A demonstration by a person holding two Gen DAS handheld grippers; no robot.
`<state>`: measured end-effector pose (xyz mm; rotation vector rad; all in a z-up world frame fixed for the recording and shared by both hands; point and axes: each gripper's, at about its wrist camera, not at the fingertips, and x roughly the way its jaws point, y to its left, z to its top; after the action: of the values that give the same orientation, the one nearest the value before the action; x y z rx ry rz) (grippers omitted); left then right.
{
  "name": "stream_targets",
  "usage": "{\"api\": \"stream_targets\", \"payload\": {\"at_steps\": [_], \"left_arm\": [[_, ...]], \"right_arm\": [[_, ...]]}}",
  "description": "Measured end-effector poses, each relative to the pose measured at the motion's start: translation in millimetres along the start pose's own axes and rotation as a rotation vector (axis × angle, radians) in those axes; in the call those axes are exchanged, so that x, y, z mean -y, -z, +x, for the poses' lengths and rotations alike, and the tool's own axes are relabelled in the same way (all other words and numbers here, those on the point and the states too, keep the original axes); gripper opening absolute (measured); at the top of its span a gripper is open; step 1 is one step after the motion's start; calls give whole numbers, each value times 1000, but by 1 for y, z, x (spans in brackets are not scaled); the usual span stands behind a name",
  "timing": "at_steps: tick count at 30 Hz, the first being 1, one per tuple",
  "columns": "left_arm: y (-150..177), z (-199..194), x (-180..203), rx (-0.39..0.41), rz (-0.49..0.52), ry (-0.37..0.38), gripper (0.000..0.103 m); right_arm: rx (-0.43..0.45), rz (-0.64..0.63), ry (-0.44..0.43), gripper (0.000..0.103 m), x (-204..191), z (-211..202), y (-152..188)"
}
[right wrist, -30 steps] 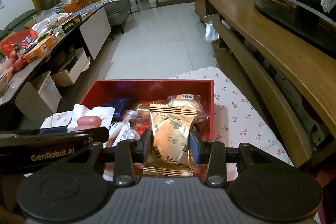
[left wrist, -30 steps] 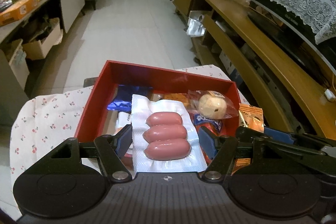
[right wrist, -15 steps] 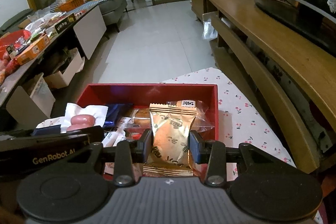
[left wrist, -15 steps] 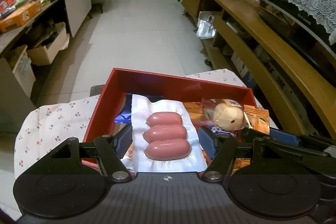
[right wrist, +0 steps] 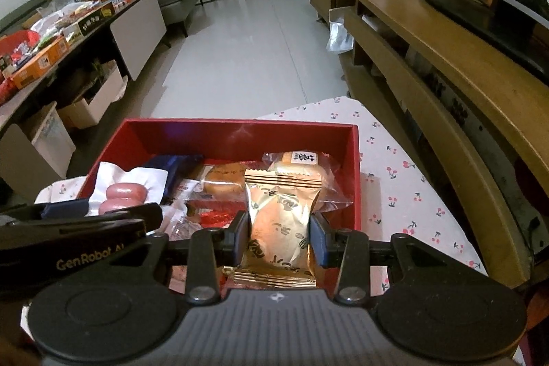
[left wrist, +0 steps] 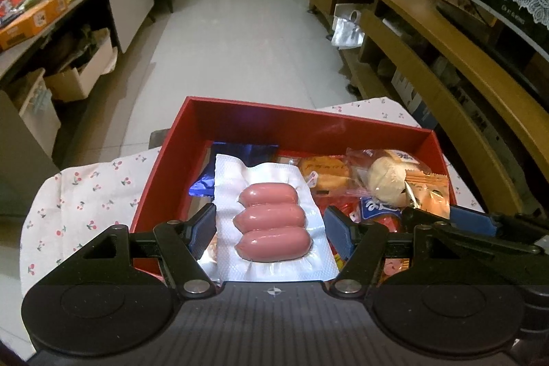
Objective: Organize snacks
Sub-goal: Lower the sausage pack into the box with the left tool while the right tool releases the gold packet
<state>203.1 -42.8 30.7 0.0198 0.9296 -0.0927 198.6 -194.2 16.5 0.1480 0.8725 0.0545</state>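
A red box [left wrist: 295, 122] with several wrapped snacks stands on a cherry-print cloth. My left gripper [left wrist: 270, 223] is shut on a clear vacuum pack of three pink sausages [left wrist: 272, 215], held over the box's near left part. A blue wrapper [left wrist: 240, 160] and a round bun in clear film [left wrist: 384, 177] lie in the box behind it. My right gripper [right wrist: 278, 239] is shut on a gold snack packet [right wrist: 279, 215], upright over the red box's [right wrist: 240, 132] near right side. The sausage pack [right wrist: 125, 194] shows at the left of the right wrist view.
The cherry-print cloth [right wrist: 405, 180] reaches past the box on the right. A long wooden shelf unit [right wrist: 429, 57] runs along the right side. A cluttered low table [right wrist: 51, 40] and cardboard boxes stand on the left, with tiled floor [right wrist: 257, 33] beyond the box.
Both grippers have sunk a little toward the red box. Each still has its packet between its jaws.
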Motion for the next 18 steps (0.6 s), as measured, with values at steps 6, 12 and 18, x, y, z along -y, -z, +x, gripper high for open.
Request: {"api": "stream_targets", "payload": {"at_steps": [6,12,18], "left_arm": [[4,7,-2,-22,2,-12,73],[7,12,-2,-36,5,-24,74],[8,14,-2,-46,7,-29,74]], "right_arm": [[-24,-27,13,47,-3,7,3],[-40,-41,20,47,-5,12,5],[-51,-44,19,47,-6,15,6]]}}
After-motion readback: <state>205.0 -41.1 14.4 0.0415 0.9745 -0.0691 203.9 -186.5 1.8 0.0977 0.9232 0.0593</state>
